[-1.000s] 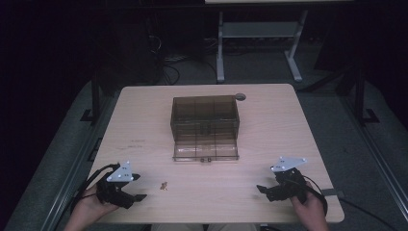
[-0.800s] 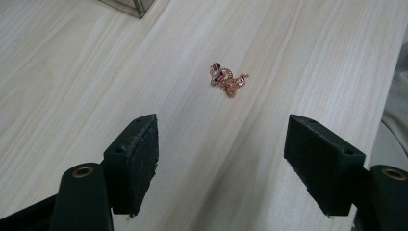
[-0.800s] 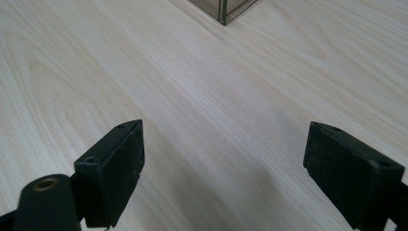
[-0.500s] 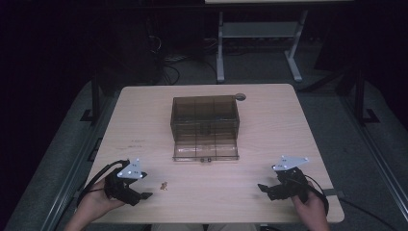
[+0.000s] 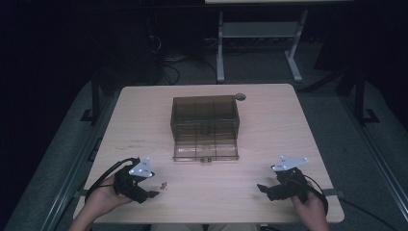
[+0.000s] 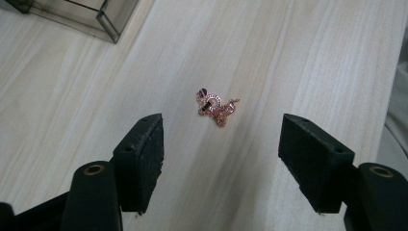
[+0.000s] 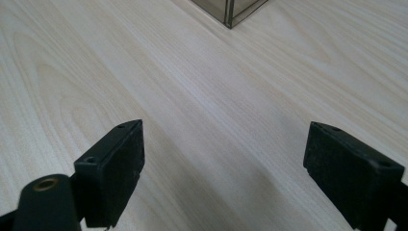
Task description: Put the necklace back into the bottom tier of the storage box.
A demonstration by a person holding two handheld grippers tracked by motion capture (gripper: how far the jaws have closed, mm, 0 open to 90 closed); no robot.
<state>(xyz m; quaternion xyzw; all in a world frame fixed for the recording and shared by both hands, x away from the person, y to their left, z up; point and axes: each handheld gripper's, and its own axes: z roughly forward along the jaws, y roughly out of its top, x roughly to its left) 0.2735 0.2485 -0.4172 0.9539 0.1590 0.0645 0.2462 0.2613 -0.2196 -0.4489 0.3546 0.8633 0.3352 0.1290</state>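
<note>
So the thing in play here is a tiny rose-gold necklace [image 6: 214,106], a fine chain bunched up with a small ring-shaped pendant and a dark stone or bead on it. It's lying loose on the light wood table [image 5: 288,120], near the front edge on the left side, well apart from the box.

The left gripper [image 6: 221,154] sits just short of it. Its jaws are wide apart and have just been closing in a little, with nothing between the pads; in the left gripper view the necklace lies just ahead of the gap, roughly centred, not touched by either pad. From the high view that gripper [image 5: 153,191] points at the necklace [image 5: 164,185] from just beside it.

The right gripper [image 5: 261,187] is over at the front right, well apart from the necklace, jaws spread wide over bare wood [image 7: 216,120], nothing in them.

Mid-table there's a smoky transparent organizer box [image 5: 205,126] with divided compartments, lid open. A small round grey thing [image 5: 240,96] sits near the table's far edge.

No readable brand or writing anywhere. There are faint marks on the grey plates on top of the grippers and a smudge on the table's left side, too small to make out.
</note>
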